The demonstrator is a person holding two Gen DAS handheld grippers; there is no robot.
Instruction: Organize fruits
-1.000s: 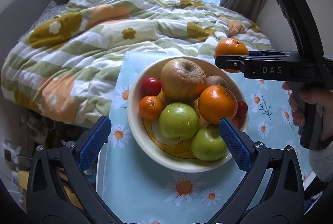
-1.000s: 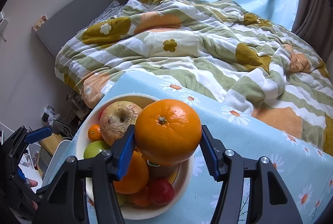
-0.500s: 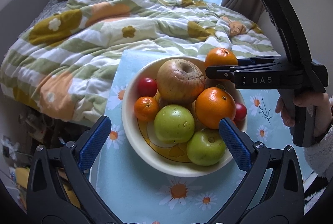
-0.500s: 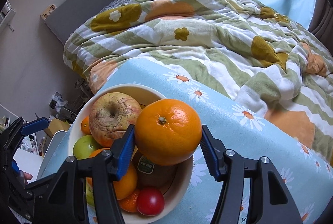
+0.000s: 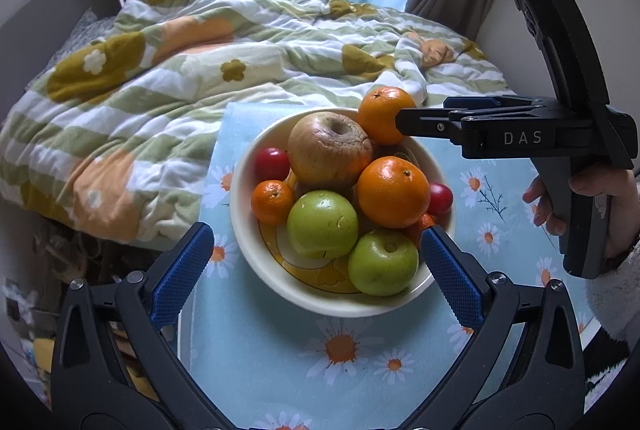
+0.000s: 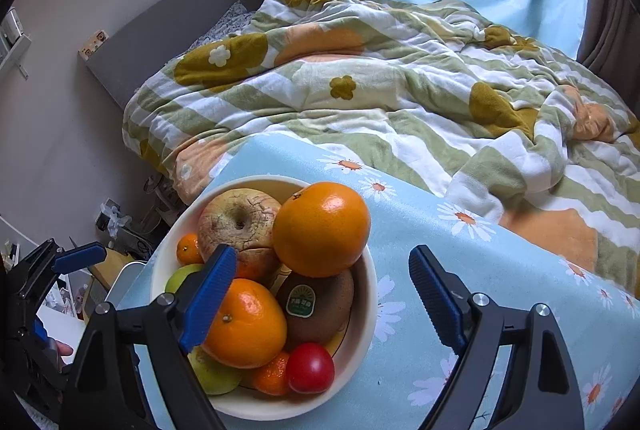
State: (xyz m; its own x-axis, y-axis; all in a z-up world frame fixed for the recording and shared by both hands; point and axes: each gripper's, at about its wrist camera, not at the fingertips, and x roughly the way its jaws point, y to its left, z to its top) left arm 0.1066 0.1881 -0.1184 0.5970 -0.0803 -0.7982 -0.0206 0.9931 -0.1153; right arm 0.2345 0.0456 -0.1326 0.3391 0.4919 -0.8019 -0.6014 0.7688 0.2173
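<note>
Left wrist view: the left tool point(image 5: 316, 270) hangs with its blue pads spread wide, holding nothing, just in front of the cream bowl point(image 5: 256, 250). The bowl stands on the worktop point(image 5: 280, 358), which wears a light blue daisy-print cloth. In it lie a wrinkled apple point(image 5: 330, 152), two green apples point(image 5: 322, 224), a large orange point(image 5: 393, 191), a small mandarin point(image 5: 272, 201) and red plums point(image 5: 272, 163). A second orange point(image 5: 379, 114) sits at the bowl's far rim, at the tip of the right tool.

Right wrist view: the right tool point(image 6: 320, 290) has its pads spread apart, gripping nothing. That orange point(image 6: 321, 229) rests on top of the pile, on a stickered kiwi point(image 6: 316, 306) and against the wrinkled apple point(image 6: 236, 222). A flowered quilt point(image 6: 400, 90) covers the bed beyond the worktop.
</note>
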